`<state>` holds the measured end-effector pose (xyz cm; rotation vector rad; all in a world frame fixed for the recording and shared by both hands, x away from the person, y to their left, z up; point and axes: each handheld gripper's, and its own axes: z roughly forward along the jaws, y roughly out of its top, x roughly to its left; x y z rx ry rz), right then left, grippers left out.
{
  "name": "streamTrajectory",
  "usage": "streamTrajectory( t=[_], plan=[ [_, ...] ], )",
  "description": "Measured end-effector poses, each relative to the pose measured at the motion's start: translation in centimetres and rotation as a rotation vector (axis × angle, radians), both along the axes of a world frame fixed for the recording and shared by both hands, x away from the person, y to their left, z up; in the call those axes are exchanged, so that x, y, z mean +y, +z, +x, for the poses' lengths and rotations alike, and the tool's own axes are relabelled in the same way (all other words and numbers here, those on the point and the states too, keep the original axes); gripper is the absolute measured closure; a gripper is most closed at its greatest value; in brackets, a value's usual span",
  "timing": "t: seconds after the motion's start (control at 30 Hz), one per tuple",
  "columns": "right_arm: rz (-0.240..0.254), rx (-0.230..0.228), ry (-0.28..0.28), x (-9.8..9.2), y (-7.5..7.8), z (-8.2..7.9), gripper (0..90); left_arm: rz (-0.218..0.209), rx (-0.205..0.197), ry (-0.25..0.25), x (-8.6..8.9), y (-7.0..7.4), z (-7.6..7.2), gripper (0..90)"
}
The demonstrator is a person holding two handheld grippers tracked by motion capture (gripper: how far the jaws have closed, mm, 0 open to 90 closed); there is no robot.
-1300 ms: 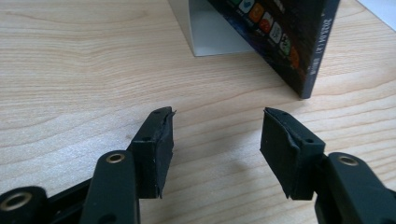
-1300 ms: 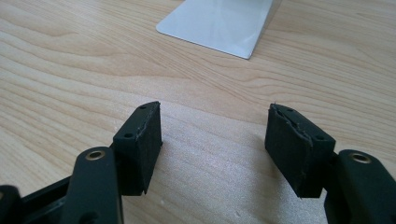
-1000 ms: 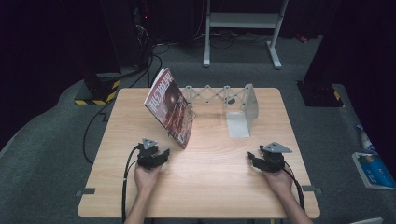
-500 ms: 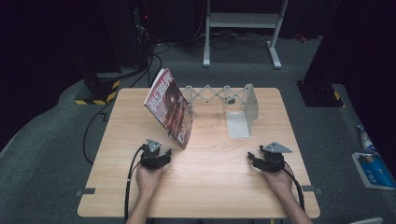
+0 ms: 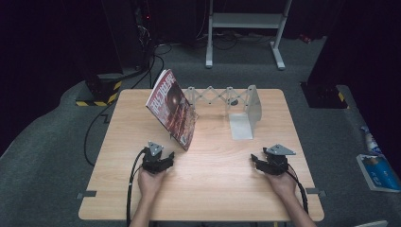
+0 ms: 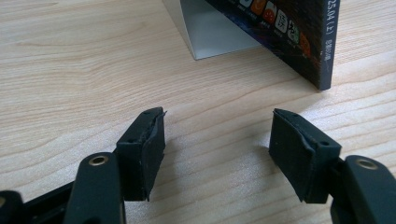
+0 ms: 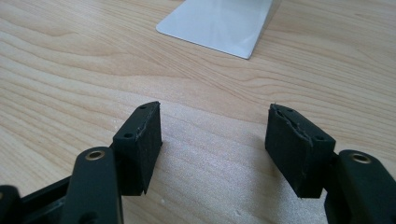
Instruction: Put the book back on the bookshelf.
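A red-covered book point(image 5: 171, 108) leans tilted against the left plate of a grey extendable bookend rack point(image 5: 227, 100) at the back of the wooden table point(image 5: 213, 189). My left gripper point(image 5: 164, 158) rests low on the table just in front of the book's lower corner point(image 6: 322, 60); its jaws have just been opening and stand apart with nothing between them point(image 6: 217, 140). On the right side of the table my right gripper point(image 5: 257, 161) stands open and holds nothing point(image 7: 215, 135), facing the rack's flat right end plate point(image 7: 219, 21).
The rack's right upright plate point(image 5: 253, 106) stands with its base point(image 5: 241, 128) on the table. Black cables point(image 5: 135, 175) trail back from each gripper along the forearms. On the floor at the right lies a blue packet point(image 5: 376, 172); a white frame point(image 5: 246, 23) stands behind the table.
The left gripper's jaws have spread a little wider. Both hands, the book and the rack stay where they were.
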<state>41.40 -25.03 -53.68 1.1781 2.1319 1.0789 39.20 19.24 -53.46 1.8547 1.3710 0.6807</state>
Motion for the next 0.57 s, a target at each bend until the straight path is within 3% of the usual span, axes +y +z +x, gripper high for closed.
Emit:
streamTrajectory(
  t=[0.57],
  plan=[
    [0.003,0.003,-0.001,0.03,-0.01,0.01,36.2,0.000,0.000,0.001,0.06,0.00,-0.09,35.9]
  ],
)
